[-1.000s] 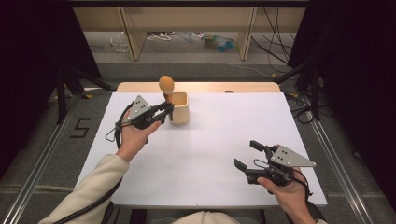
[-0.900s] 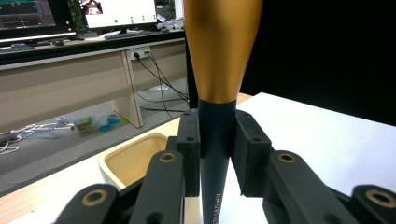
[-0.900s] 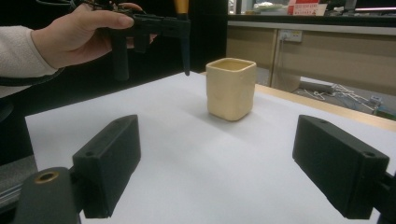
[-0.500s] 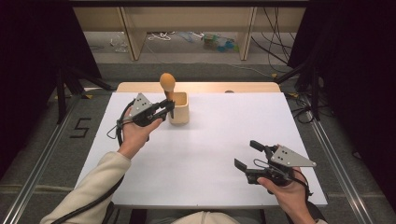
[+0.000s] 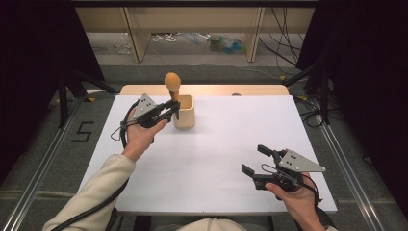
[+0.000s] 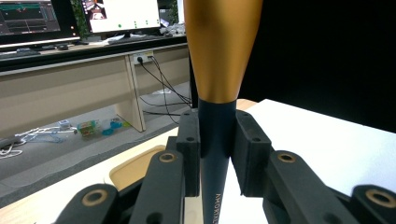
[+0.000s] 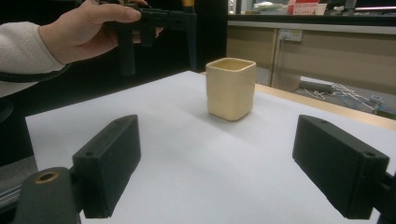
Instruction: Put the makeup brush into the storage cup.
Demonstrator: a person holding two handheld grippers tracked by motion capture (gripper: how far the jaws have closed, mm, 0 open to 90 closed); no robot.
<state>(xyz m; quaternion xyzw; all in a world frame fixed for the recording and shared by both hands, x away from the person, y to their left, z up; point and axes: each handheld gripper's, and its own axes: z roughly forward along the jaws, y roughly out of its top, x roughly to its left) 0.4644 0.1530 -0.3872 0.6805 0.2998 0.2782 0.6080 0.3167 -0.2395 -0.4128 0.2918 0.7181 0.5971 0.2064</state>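
Upper left of centre in the high view, our left claw [image 5: 174, 107] grips a wooden-headed utensil [image 5: 172, 83] by its dark handle, upright over the beige cup [image 5: 184, 115]. Our right claw [image 5: 254, 160] rests open, lower right on the table [image 5: 226, 139].

Two tongs are in use, one per hand: the left tongs [image 5: 174, 107] and the right tongs [image 5: 254, 160]. There are two hands, the left hand [image 5: 142, 134] and the right hand [image 5: 298, 197]. One table [image 5: 216, 144] carries the things. On it stands one beige cup [image 5: 184, 111]. There is one utensil [image 5: 172, 85] with an orange head and a dark handle. Under the far bench lie perhaps two or three small packets [image 5: 226, 43], too blurred to count surely.
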